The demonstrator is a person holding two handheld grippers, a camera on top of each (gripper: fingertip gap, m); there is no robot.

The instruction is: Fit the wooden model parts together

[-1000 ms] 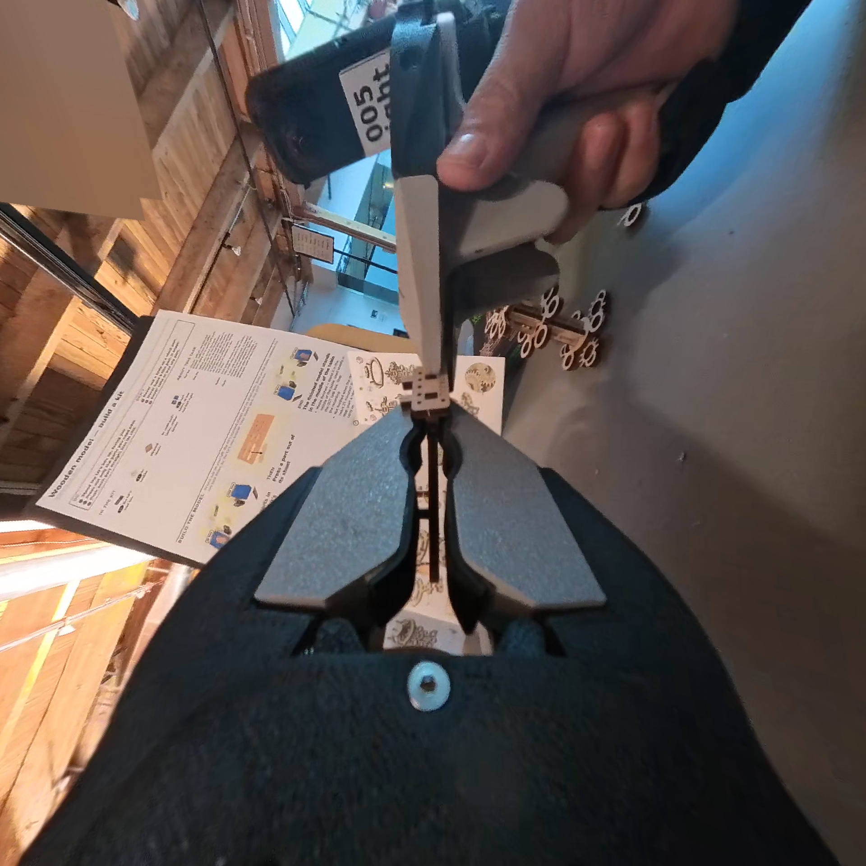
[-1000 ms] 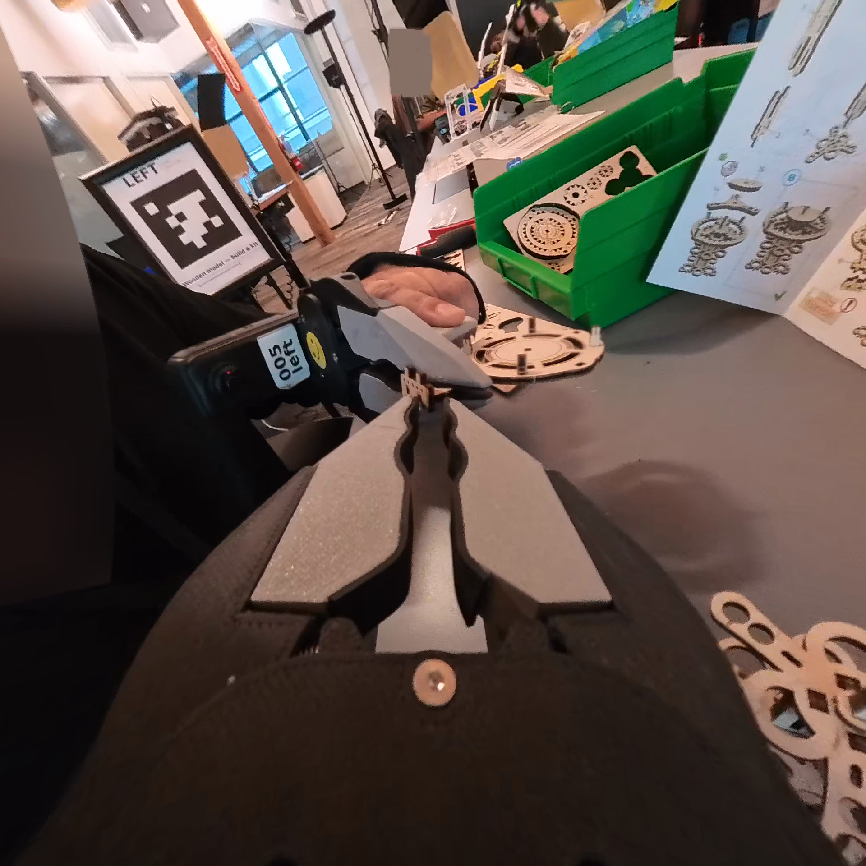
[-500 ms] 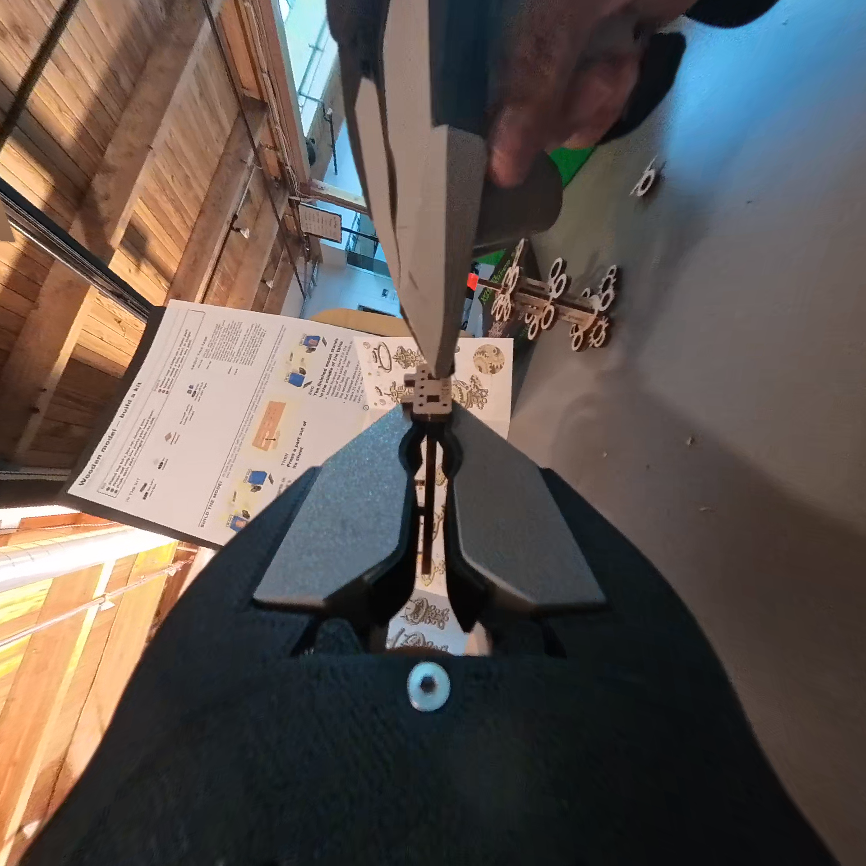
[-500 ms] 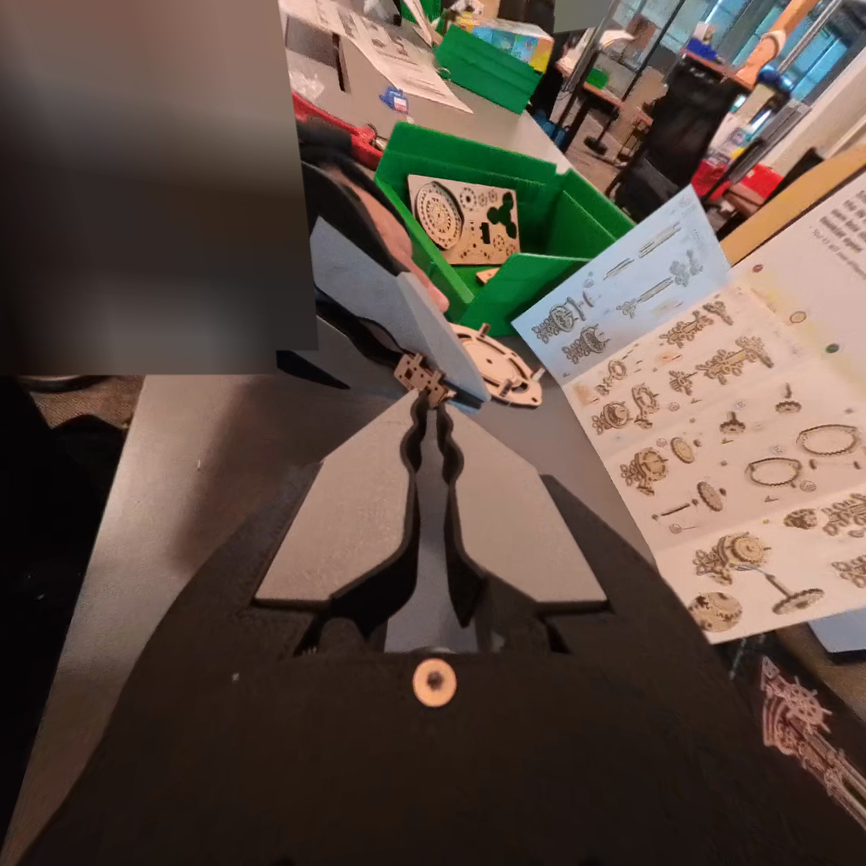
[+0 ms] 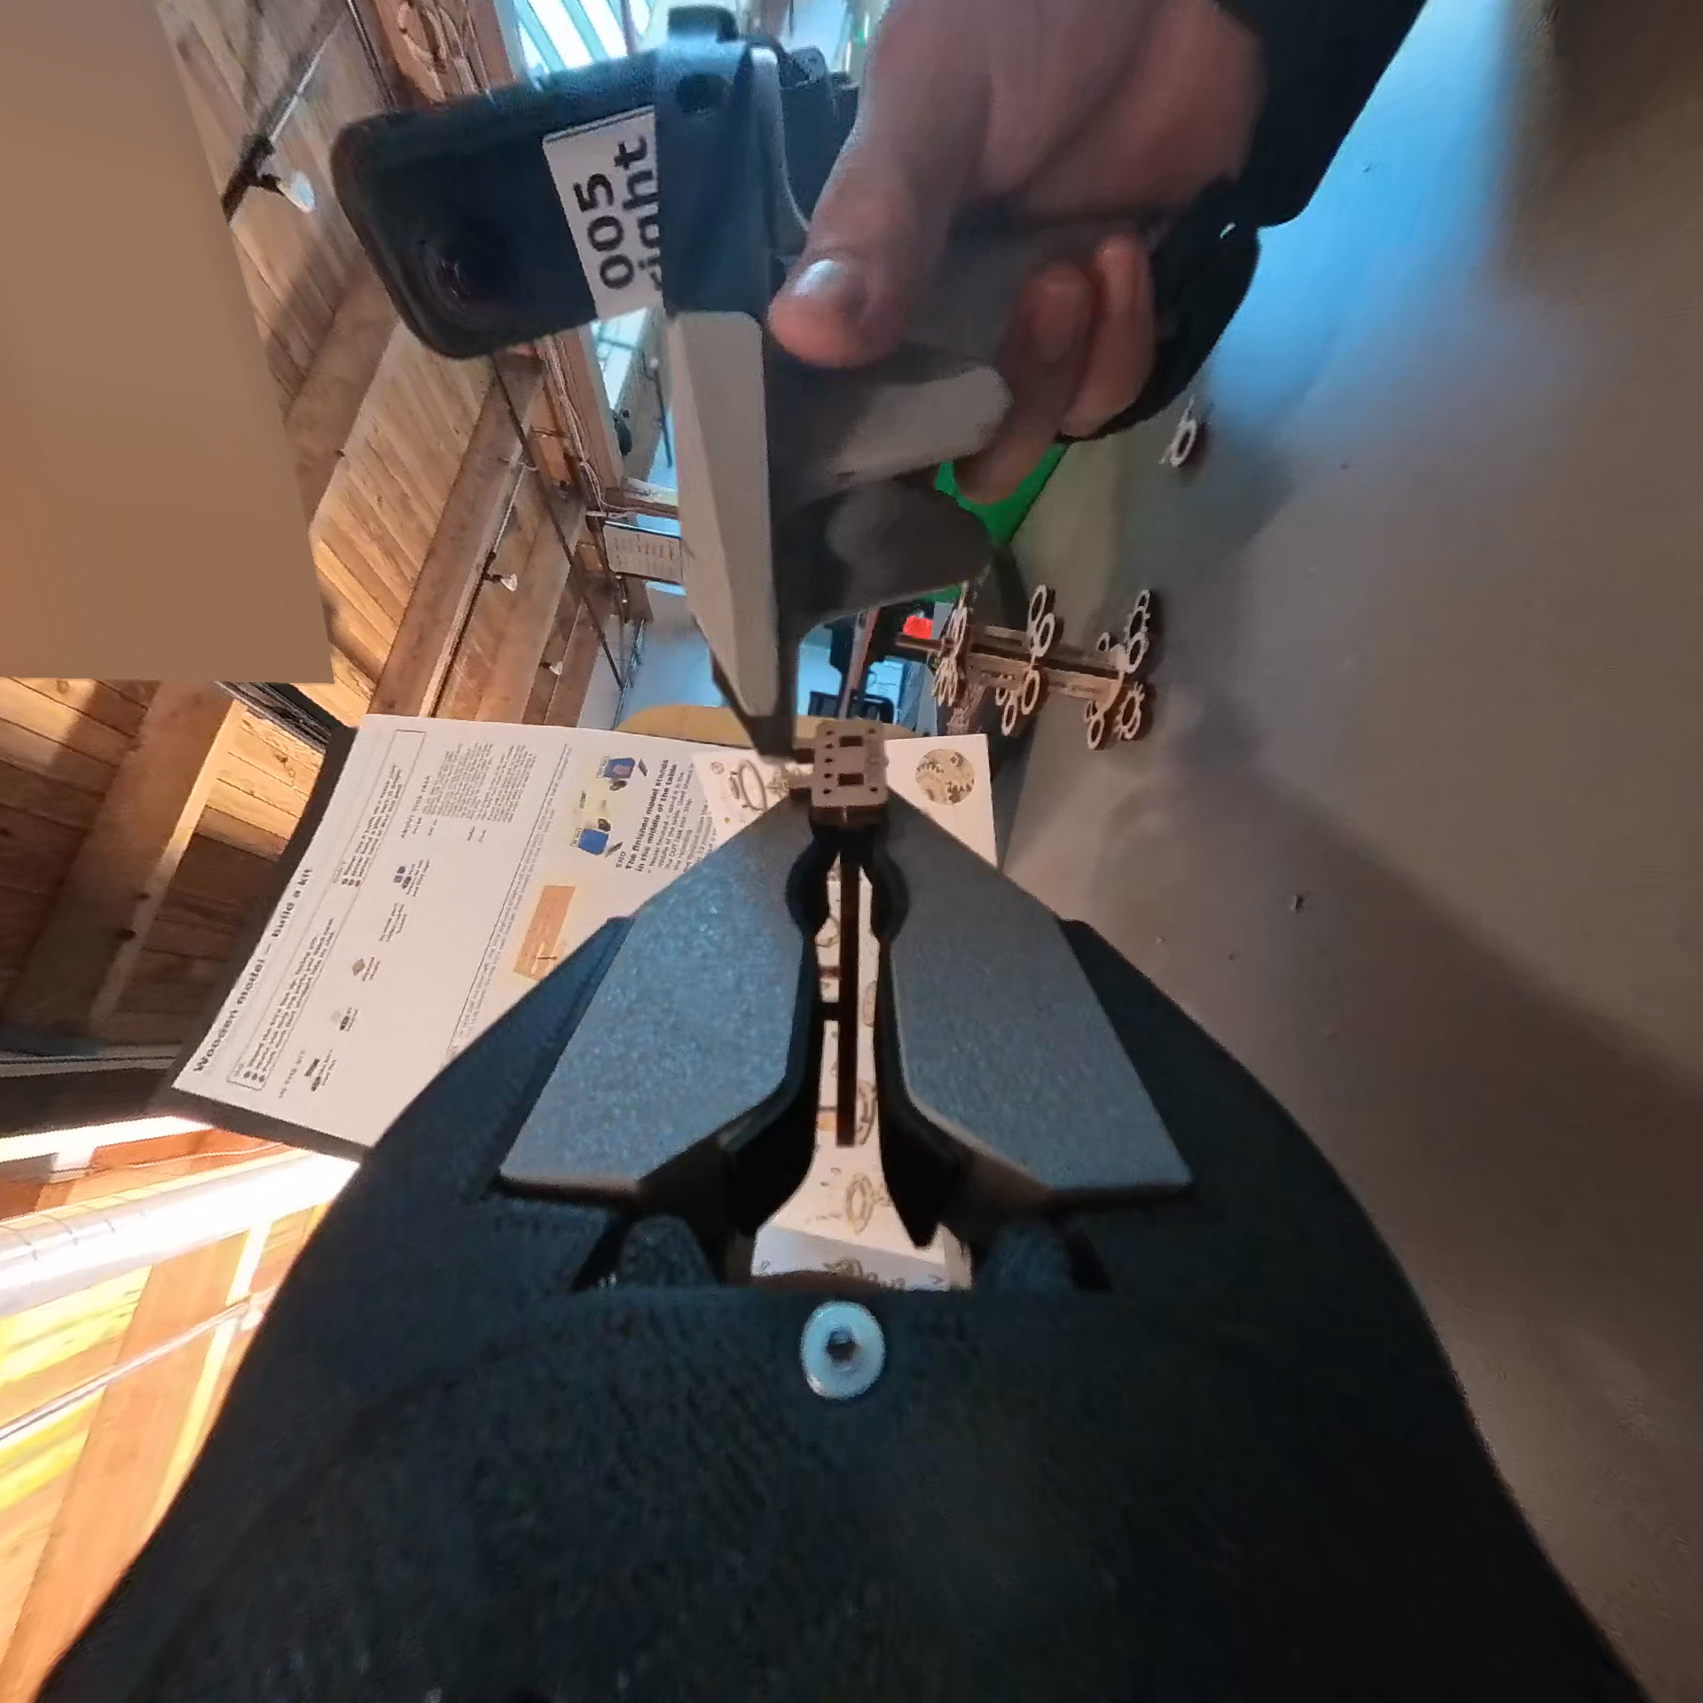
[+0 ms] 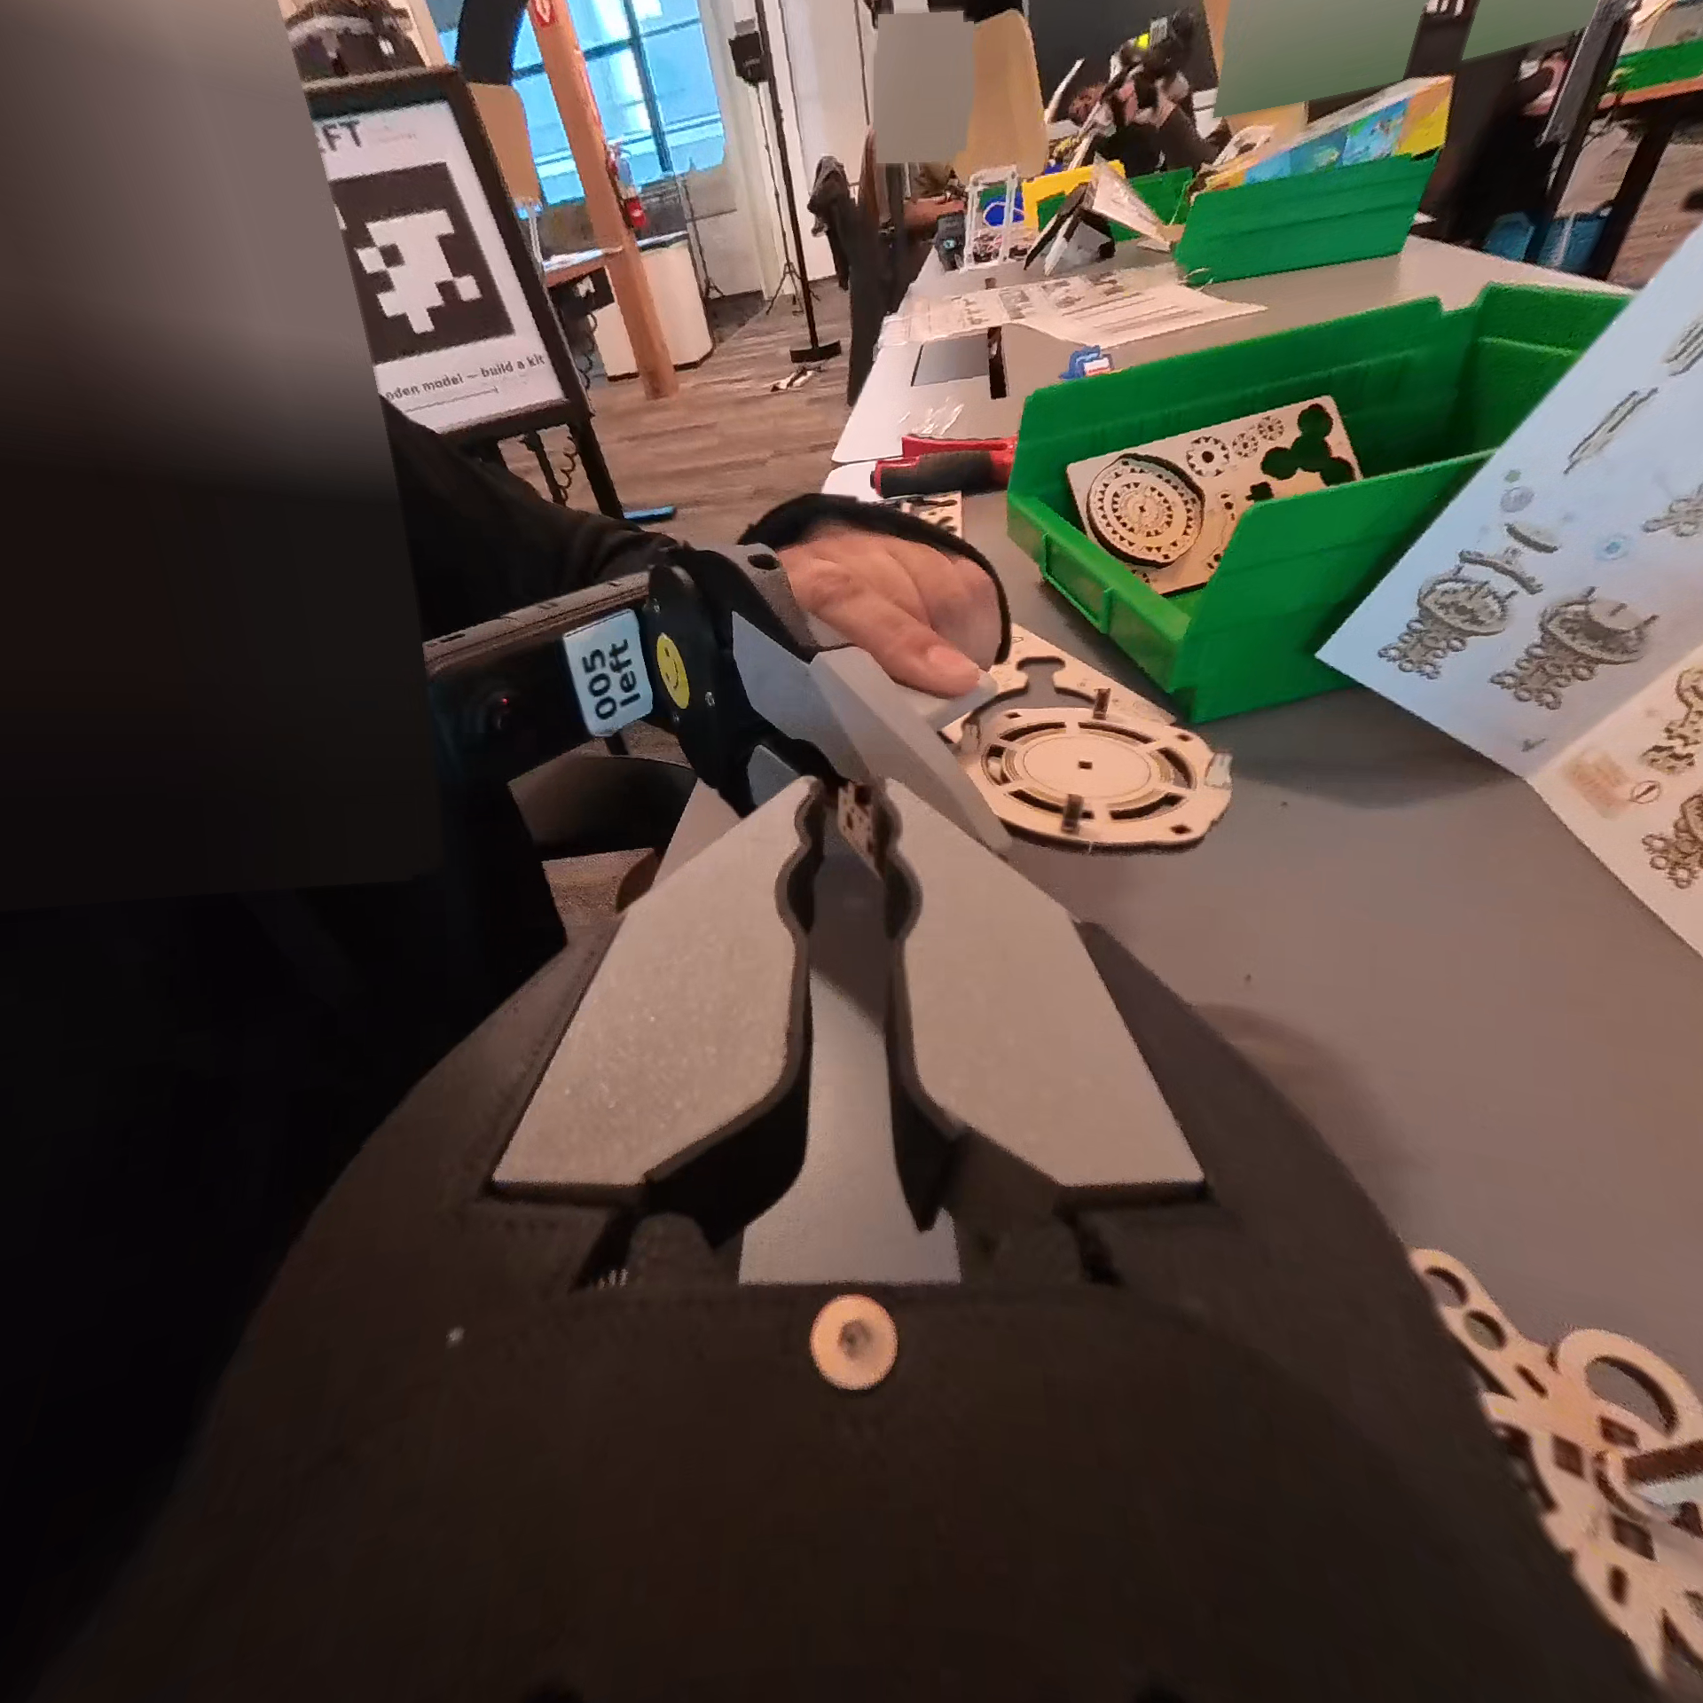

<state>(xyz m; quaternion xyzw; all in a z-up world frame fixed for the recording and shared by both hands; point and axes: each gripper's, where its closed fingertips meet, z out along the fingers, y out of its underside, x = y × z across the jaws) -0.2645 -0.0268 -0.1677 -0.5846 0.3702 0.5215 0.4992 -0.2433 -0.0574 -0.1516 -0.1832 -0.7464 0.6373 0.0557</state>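
Two hand-held grippers (image 5: 849, 804) (image 6: 852, 811), one green bin (image 6: 1290, 590), one round wooden base (image 6: 1087, 769).

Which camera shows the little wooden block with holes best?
The left wrist view: the little wooden block faces the camera, clamped at the left claw tips. The right wrist view shows it only partly, behind the right claw.

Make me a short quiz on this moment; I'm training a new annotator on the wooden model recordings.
1. True or false: the left gripper holds nothing.
2. Where does the wooden sheet with gear cut-outs lie? A) in the green bin B) in a red tray C) on the floor
3. Fill in: the round wooden frame lies flat on the grey ___.

Key: 1 false, its fingertips pinch the small wooden part. 2 A. 3 table.
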